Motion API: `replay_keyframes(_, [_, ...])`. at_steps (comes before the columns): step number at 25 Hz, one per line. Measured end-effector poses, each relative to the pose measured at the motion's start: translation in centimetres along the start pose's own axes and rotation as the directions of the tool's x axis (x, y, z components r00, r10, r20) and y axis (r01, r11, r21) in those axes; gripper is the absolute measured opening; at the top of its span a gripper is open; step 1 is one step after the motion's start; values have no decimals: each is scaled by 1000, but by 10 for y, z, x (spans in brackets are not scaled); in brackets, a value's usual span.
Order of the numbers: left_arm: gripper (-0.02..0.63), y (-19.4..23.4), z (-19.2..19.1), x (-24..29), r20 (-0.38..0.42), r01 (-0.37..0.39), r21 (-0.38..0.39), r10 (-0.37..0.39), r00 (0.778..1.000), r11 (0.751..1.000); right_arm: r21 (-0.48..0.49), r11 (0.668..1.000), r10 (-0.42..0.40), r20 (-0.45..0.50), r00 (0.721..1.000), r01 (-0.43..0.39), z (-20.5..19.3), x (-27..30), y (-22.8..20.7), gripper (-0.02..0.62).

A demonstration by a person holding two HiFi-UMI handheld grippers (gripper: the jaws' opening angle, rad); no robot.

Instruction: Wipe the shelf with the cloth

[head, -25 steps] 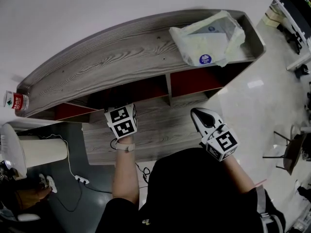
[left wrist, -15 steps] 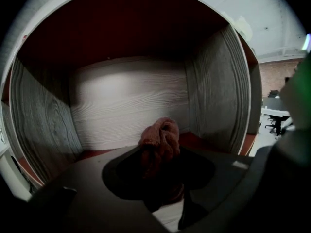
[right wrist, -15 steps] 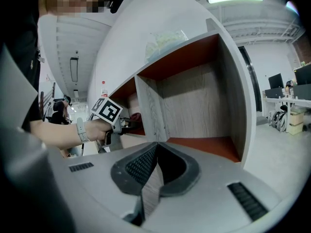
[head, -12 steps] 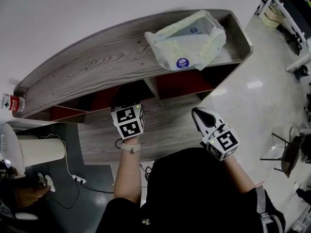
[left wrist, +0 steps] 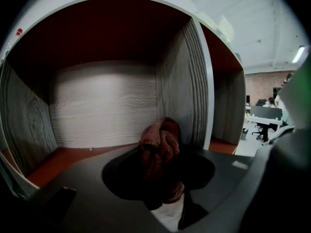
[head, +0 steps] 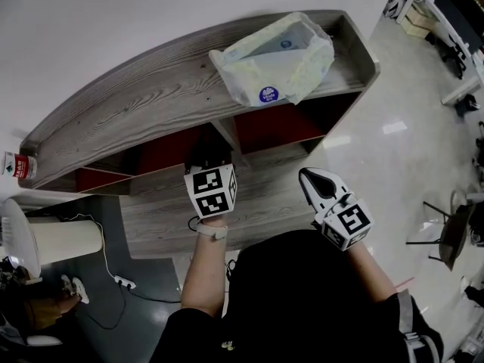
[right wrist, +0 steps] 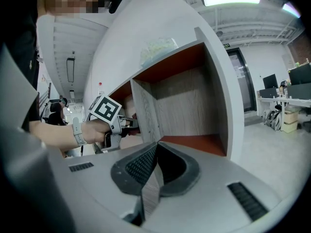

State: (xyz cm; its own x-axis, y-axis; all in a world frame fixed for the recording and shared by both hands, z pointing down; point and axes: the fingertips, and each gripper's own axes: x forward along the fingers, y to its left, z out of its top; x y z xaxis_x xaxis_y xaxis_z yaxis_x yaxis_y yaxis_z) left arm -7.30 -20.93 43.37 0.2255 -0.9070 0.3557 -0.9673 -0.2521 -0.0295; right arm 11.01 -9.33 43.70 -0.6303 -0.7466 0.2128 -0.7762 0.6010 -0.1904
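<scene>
left gripper [left wrist: 158,173]: jaws clamped on bunched reddish-brown cloth [left wrist: 160,137], inside a shelf [left wrist: 102,106] compartment, divider [left wrist: 182,91] just right | right gripper [right wrist: 154,166]: jaws pressed together, empty, outside shelf front

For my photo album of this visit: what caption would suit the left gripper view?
Left gripper holds a reddish cloth up to a red-floored shelf compartment, near its wooden divider.

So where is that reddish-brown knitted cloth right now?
In the left gripper view the reddish-brown knitted cloth is clamped in the left gripper, inside a red-floored compartment of the grey wood-grain shelf, just left of an upright divider.
</scene>
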Motion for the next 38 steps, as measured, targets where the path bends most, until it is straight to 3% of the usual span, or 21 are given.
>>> replay_keyframes(5, [169, -2, 1, -4, 18, 62, -25, -61, 998, 998, 4, 1000, -9, -2, 1000, 9, -9, -3, 11, -3])
replay_keyframes(7, [170, -3, 4, -8, 43, 111, -96, -107, 993, 989, 25, 999, -23, 8, 1000, 22, -4, -1, 16, -3])
replay_keyframes(9, [170, -3, 7, -14, 88, 176, -218, -160, 983, 960, 38, 999, -31, 11, 999, 31, -3, 1, 22, -3])
replay_keyframes(11, [170, -3, 6, -19, 142, 253, -367, -215, 966, 895, 28, 999, -27, 1, 1000, 27, -10, 3, 27, -3])
replay_keyframes(14, [168, -2, 3, -23, 245, 377, -557, -287, 926, 740, 21, 1000, -23, -11, 1000, 24, -17, 6, 36, -3])
replay_keyframes(18, [167, -2, 9, -30, 368, 501, -677, -342, 865, 539, 11, 1000, -19, -6, 1000, 19, -17, 11, 42, -3])
replay_keyframes(21, [164, 1, 25, -40, 458, 572, -692, -345, 819, 440, 8, 1000, -17, -1, 1000, 17, -15, 15, 45, -3])
replay_keyframes(25, [163, -1, 67, -63, 588, 680, -641, -341, 733, 356, -1, 1000, -3, 8, 1000, 3, -9, 24, 48, -3])
replay_keyframes(28, [163, -2, 96, -82, 678, 755, -580, -334, 655, 304, -10, 1000, 13, 14, 1000, -13, -4, 31, 50, -3])
replay_keyframes(30, [163, -3, 112, -90, 714, 790, -540, -339, 613, 291, -13, 1000, 27, 16, 1000, -27, -2, 36, 53, -3])
replay_keyframes(33, [163, -3, 118, -91, 726, 805, -519, -349, 592, 288, -14, 999, 48, 12, 999, -47, -2, 41, 57, -3])
replay_keyframes(38, [163, 5, 121, -78, 736, 801, -545, -316, 598, 246, -10, 998, 65, -11, 998, -65, -6, 44, 59, -3])
